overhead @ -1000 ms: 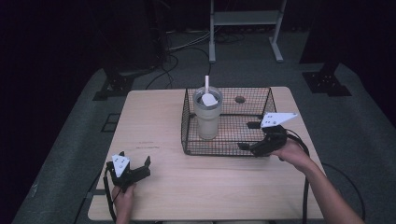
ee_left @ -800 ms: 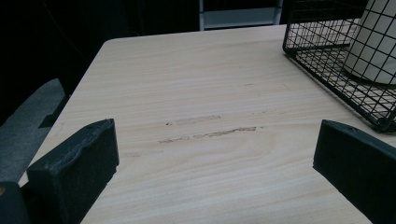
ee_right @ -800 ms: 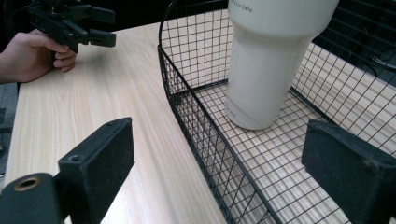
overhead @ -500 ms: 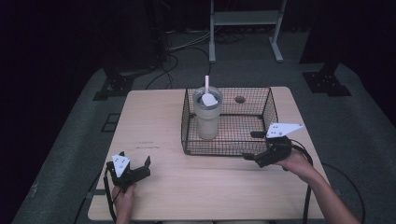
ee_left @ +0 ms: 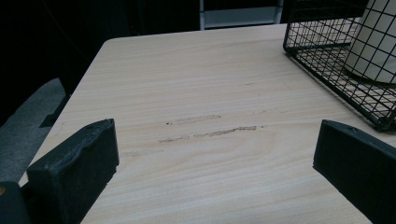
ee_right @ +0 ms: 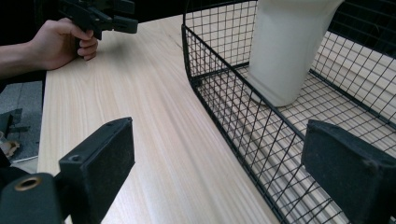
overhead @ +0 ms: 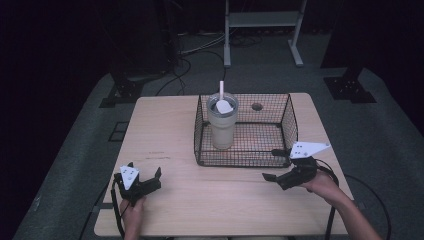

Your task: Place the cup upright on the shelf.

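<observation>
In the high view the right gripper (overhead: pixel 274 165) lay just outside the front right corner of the black wire basket (overhead: pixel 289 117), held low over the wooden table (overhead: pixel 165 125) and pointing leftward along the basket's front wall. The person's right hand (overhead: pixel 322 184) gripped it from behind, the forearm running in from the bottom right corner at a slant. Its jaws stood wide apart and held nothing; in the right gripper view the basket's front wall ran up between them, one jaw over bare table and the other on the basket's side.

Inside the basket, toward its left half, stood a cream tumbler (overhead: pixel 222 127), upright, with a lid and a white straw (overhead: pixel 221 90) rising from it. The gripper was near the basket but well apart from the tumbler.

The left gripper (overhead: pixel 145 173) rested near the table's front left corner, well away from the basket, the left hand (overhead: pixel 131 207) wrapped around its handle from below. Its jaws were also spread wide and empty, with only bare wood between them in the left gripper view.
</observation>
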